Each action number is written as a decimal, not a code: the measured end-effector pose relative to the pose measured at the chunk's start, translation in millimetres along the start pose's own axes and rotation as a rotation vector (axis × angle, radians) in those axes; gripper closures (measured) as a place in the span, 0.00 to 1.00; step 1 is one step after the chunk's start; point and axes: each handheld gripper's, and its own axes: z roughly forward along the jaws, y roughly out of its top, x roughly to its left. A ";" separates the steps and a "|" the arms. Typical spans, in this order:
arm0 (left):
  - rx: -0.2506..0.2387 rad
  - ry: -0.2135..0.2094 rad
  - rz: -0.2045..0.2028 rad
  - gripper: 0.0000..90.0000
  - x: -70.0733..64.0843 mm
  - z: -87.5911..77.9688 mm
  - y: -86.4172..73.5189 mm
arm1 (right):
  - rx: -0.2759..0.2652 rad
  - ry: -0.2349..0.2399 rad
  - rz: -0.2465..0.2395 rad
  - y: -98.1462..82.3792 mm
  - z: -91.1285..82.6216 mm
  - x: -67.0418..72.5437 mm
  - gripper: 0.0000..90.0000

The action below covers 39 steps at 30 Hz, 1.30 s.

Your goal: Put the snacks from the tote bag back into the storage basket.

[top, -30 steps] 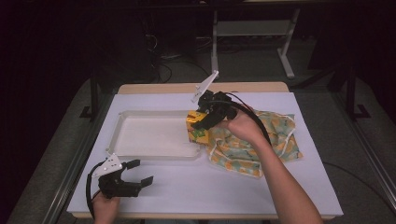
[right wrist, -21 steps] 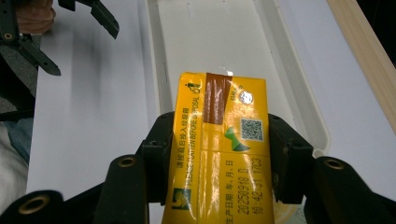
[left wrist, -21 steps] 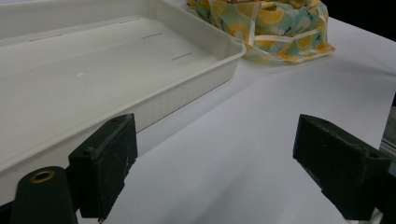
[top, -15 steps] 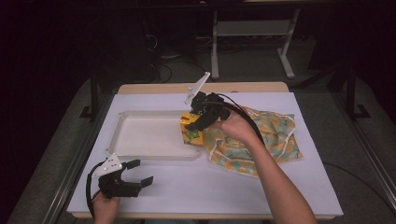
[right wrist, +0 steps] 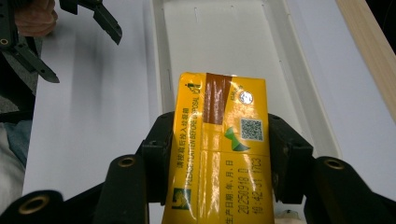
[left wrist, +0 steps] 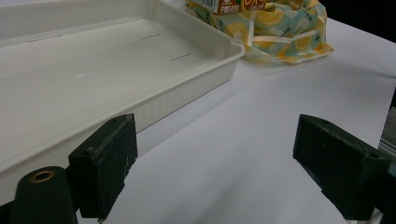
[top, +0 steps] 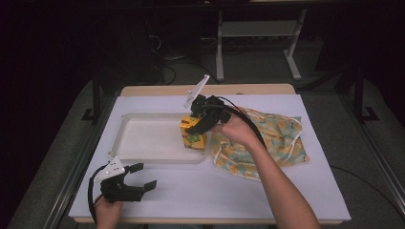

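— Right gripper (top: 198,125) has the yellow carton (top: 193,135) clamped over the white tray's (top: 125,141) near end; I've got the left gripper (top: 135,183) idle, jaws wide, on the table.
— Left to do?
— Probably setting it down; bag (top: 267,141) sits beside

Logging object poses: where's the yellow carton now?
High view: yellow carton held in the right claw over the white tray's right end, beside the patterned bag.

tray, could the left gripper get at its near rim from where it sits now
Probably yes. The left gripper rests open on the bare sheet just in front of the tray, with nothing lying between them. The right gripper holds the carton at the tray's far right end.
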 end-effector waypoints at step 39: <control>-0.004 -0.005 0.005 0.15 0.6 -0.1 -0.1 | 0.022 0.046 -0.023 12.8 34.6 -0.3 0.55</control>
